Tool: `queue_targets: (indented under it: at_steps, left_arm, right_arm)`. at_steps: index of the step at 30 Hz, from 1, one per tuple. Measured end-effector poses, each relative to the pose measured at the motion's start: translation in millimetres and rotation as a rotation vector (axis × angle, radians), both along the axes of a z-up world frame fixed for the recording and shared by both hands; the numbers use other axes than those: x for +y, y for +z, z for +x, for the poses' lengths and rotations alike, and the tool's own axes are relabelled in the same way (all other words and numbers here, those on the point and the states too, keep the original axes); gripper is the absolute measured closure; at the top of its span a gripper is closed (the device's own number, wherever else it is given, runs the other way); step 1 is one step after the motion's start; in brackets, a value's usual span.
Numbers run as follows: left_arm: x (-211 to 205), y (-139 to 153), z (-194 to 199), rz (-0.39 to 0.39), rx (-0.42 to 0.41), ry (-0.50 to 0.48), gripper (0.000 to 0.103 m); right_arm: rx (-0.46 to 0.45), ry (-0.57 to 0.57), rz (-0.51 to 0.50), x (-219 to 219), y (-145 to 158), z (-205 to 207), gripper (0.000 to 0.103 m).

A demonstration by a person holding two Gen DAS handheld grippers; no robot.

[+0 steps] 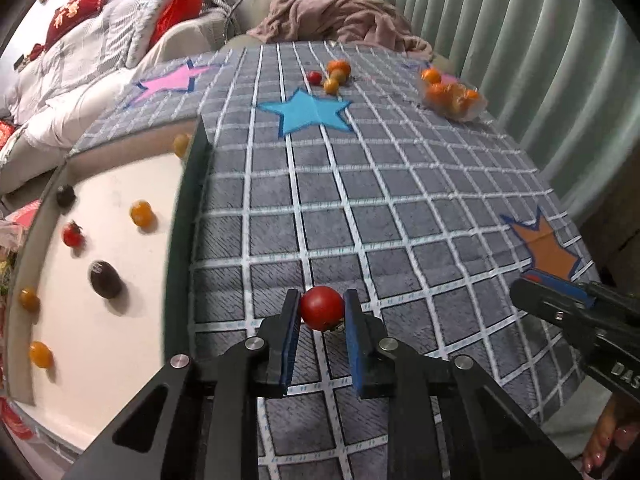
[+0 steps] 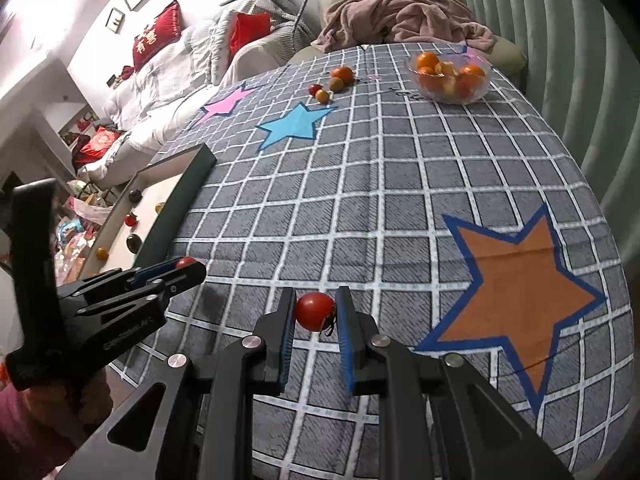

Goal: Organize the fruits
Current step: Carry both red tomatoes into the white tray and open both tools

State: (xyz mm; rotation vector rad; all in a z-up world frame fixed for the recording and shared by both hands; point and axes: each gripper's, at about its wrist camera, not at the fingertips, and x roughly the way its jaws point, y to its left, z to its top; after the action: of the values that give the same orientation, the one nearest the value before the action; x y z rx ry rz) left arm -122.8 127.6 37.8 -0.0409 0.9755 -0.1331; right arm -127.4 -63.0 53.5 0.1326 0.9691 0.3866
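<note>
My left gripper [image 1: 322, 300] is shut on a red cherry tomato [image 1: 322, 307], held above the checked cloth beside the tray. My right gripper [image 2: 315, 300] is shut on another red cherry tomato [image 2: 315, 310] near the orange star [image 2: 516, 292]. The left gripper also shows in the right wrist view [image 2: 176, 270] with its tomato [image 2: 185, 262]. A white tray with a dark rim [image 1: 188, 208] holds several yellow, red and dark small fruits, such as a yellow one [image 1: 141, 213]. A glass bowl [image 2: 450, 92] at the far right holds oranges. A few loose fruits [image 2: 334, 80] lie at the far end.
The table has a grey checked cloth with a blue star [image 2: 294, 124] and a pink star [image 2: 226, 106]. A pink blanket [image 2: 404, 16] lies on a chair behind the table. A bed with red cushions [image 2: 158, 42] is at the left. Green curtains [image 2: 560, 80] hang at the right.
</note>
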Motion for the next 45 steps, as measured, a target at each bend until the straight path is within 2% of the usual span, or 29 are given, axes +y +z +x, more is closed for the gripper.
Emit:
queue_targets:
  at_steps: [5,11,24,28,33,39,45]
  left_arm:
    - [14,25,-5,-0.005,-0.042,0.021,0.08]
    - [42,42,-10,-0.004,-0.075,0.07,0.08]
    - [124,43,-20,0.009,-0.086,0.216,0.08]
    - [150,33,-20,0.032,-0.062,0.28,0.08]
    - [164,10,-11,0.059,-0.003,0.308,0.08]
    - [171,-12,-5,0.082,0.05,0.328,0.08]
    - [171,-23,-5,0.123,0.073,0.329,0.08]
  right_arm:
    - [-0.015,0.037,0.007,19,16,7,0.081]
    - [-0.029,0.099,0.014,50,33,15,0.081]
    - [-0.039,0.26,-0.006,138,50,25,0.081]
    - [-0.022,0.303,-0.013,164,45,33,0.081]
    - [0.041,0.355,-0.021,201,25,43,0.081]
    - [0.057,0.422,-0.104,237,3,46,0.081]
    - [0.111,0.512,-0.169,254,-16,41,0.081]
